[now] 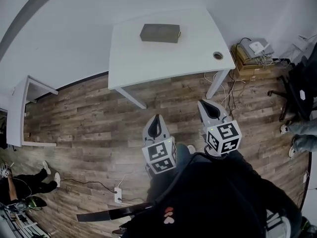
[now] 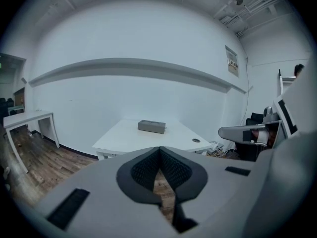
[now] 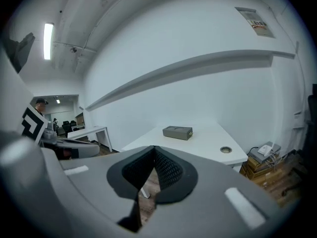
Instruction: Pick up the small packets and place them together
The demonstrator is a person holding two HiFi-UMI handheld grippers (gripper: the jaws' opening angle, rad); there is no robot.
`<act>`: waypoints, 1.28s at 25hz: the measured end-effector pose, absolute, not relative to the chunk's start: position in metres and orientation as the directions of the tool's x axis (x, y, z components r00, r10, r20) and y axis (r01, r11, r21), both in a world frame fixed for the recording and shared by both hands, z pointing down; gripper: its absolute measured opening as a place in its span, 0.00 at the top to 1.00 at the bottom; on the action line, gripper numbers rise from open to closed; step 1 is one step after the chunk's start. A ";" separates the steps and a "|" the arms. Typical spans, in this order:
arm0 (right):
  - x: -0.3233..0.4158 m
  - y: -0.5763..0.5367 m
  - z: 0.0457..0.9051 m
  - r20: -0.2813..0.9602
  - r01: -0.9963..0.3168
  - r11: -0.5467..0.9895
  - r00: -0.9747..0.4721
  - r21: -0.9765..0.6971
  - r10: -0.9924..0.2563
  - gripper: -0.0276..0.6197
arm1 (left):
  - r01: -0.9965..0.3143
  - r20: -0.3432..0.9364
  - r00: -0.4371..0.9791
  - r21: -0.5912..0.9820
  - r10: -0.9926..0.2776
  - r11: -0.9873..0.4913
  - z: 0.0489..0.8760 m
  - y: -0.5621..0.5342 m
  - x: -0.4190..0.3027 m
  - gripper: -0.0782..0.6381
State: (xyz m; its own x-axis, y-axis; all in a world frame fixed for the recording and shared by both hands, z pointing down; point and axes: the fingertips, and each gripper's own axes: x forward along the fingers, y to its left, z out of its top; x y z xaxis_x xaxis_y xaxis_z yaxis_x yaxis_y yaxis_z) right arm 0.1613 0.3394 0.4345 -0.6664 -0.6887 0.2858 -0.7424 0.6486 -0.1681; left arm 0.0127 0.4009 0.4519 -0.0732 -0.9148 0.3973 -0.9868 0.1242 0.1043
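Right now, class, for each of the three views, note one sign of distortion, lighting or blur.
Head view: fisheye bows the white table at its edges; light is even. Left gripper view: dark corner vignette, grey box reasonably sharp. Right gripper view: ceiling strip light glares, wall ledge curves.

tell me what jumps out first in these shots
A lone grey rectangular box lies toward the wall side of a plain white table. Nearer, the left tongs and right tongs, both shut and empty, are held side by side over the brown wood-plank floor.
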 end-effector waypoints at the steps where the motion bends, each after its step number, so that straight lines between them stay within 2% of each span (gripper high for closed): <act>1: 0.161 0.335 0.437 0.289 -0.742 0.648 -0.667 -0.171 -0.687 0.95 | -0.986 0.400 -0.077 0.104 -0.913 0.128 0.453 0.397 0.011 0.89; 12: 0.148 0.260 0.445 0.278 -0.764 0.624 -0.643 -0.165 -0.714 0.95 | -0.992 0.402 -0.042 0.093 -0.915 0.086 0.463 0.316 -0.007 0.89; 25: 0.080 0.103 0.443 0.275 -0.813 0.558 -0.582 -0.167 -0.765 0.95 | -0.994 0.400 0.045 0.111 -0.915 -0.001 0.458 0.150 -0.075 0.89; 32: 0.051 0.056 0.447 0.290 -0.829 0.534 -0.558 -0.164 -0.777 0.95 | -0.992 0.419 0.059 0.123 -0.906 -0.008 0.465 0.100 -0.113 0.89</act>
State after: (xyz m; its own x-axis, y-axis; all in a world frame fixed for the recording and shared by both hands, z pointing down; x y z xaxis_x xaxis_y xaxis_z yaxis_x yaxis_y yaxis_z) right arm 0.0506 0.0557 0.4466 -0.5579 -0.7775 0.2902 -0.8294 0.5339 -0.1643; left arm -0.1134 0.1003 0.4651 0.0592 -0.9060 0.4191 -0.9924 -0.0080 0.1227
